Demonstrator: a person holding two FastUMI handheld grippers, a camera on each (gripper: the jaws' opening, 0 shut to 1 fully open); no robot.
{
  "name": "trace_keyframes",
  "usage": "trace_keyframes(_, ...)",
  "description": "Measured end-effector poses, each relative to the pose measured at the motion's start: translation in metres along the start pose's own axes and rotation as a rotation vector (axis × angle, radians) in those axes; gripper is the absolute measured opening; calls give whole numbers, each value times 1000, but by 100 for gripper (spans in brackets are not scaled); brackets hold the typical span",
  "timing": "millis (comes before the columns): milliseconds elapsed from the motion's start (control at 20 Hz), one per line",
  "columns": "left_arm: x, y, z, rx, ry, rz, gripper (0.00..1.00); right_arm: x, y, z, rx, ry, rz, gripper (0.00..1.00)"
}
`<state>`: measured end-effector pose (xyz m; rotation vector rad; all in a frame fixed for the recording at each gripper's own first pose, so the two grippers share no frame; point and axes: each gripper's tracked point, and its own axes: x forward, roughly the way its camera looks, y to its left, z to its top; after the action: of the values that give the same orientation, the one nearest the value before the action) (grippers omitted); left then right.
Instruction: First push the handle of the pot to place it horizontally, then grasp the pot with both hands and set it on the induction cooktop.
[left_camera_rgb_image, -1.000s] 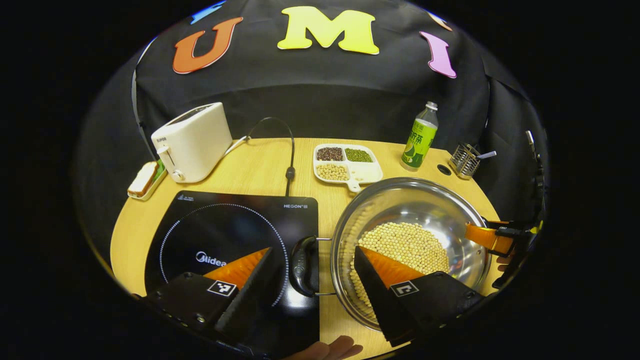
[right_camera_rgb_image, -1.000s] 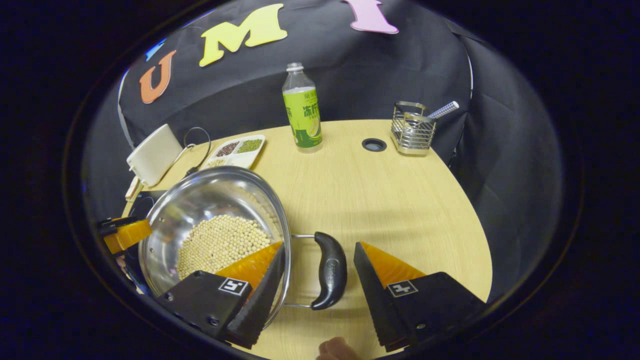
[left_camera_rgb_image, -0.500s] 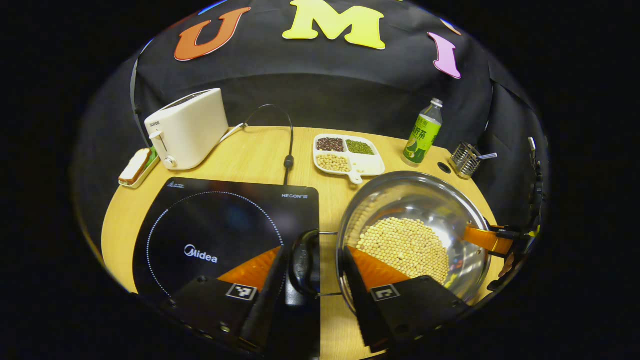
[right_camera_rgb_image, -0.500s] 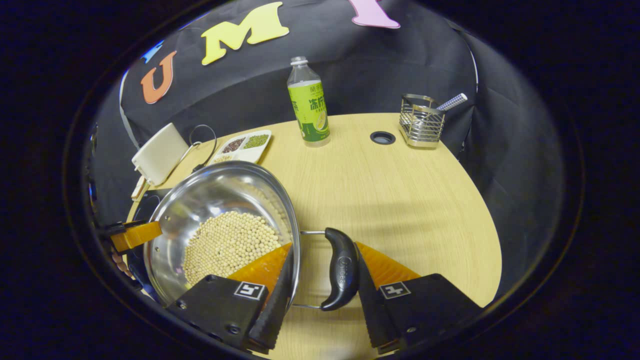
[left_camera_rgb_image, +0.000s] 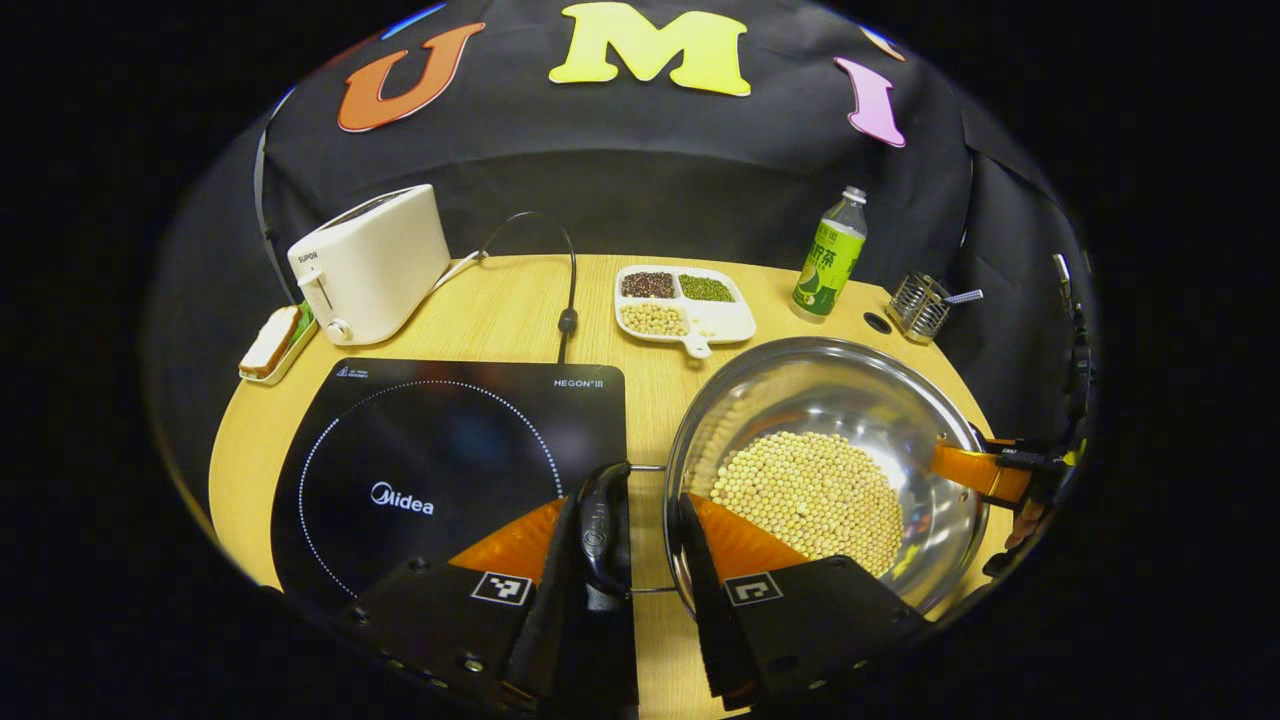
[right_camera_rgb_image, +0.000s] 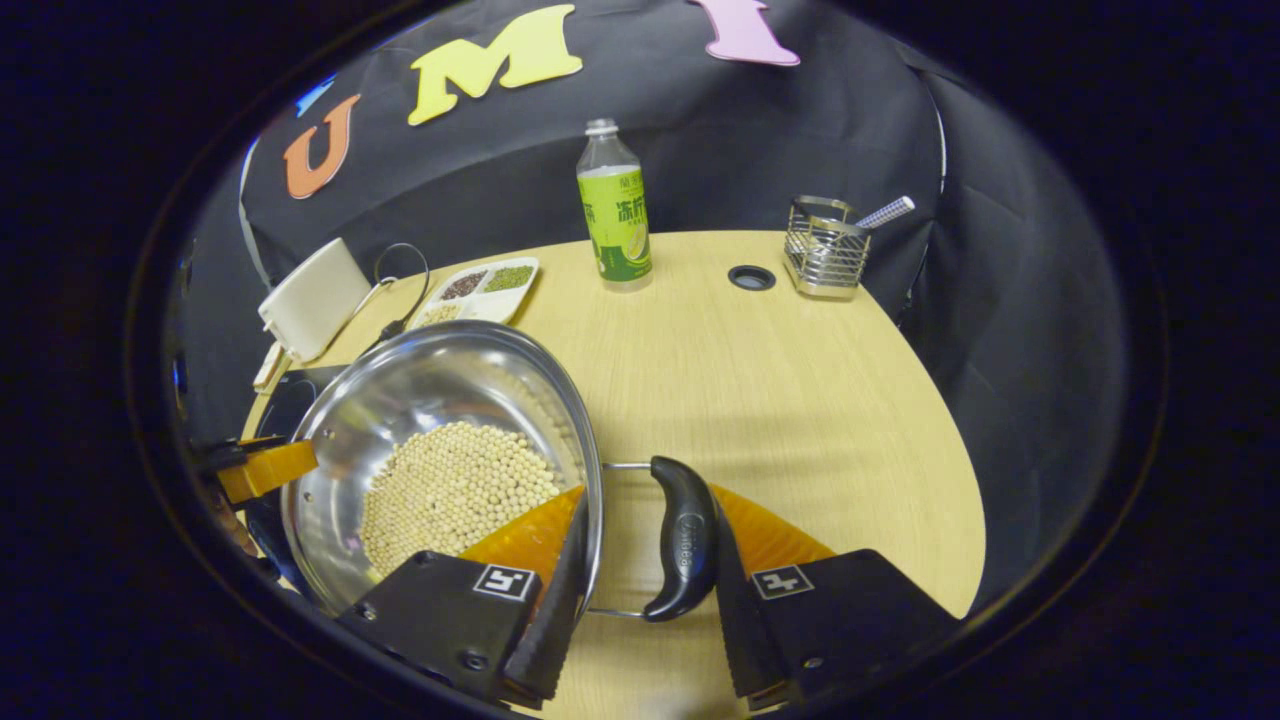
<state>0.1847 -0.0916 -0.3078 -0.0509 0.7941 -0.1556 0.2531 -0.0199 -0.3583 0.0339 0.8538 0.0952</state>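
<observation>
Both grippers narrowed, left gripper (left_camera_rgb_image: 622, 545) and right gripper (right_camera_rgb_image: 650, 545) each straddling a side handle and the rim of the bean-filled pot (left_camera_rgb_image: 820, 470), pot on table (right_camera_rgb_image: 780, 380) right of induction cooktop (left_camera_rgb_image: 440, 460); grasp step, next needs level lift leftward.

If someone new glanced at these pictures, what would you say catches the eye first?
Most likely the shiny steel pot, heaped with pale beans, on the wooden table. A gripper closes around each of its black side handles: the left gripper on one, the right gripper on the other. Next comes the black induction cooktop beside the pot.
</observation>
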Motion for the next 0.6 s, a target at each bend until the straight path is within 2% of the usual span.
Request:
trace_keyframes(250,-30,-4,8,7,-51,-13,55,-38,0,6,-6,-59,-7,63)
trace_keyframes(300,-36,-3,11,4,-64,-13,64,-46,2,7,-6,-67,-5,63)
trace_keyframes(350,-44,-3,12,0,-75,-12,55,-54,4,8,-5,-77,-3,63)
trace_keyframes(600,-83,2,21,5,-125,-18,55,-88,18,15,-20,-124,10,64)
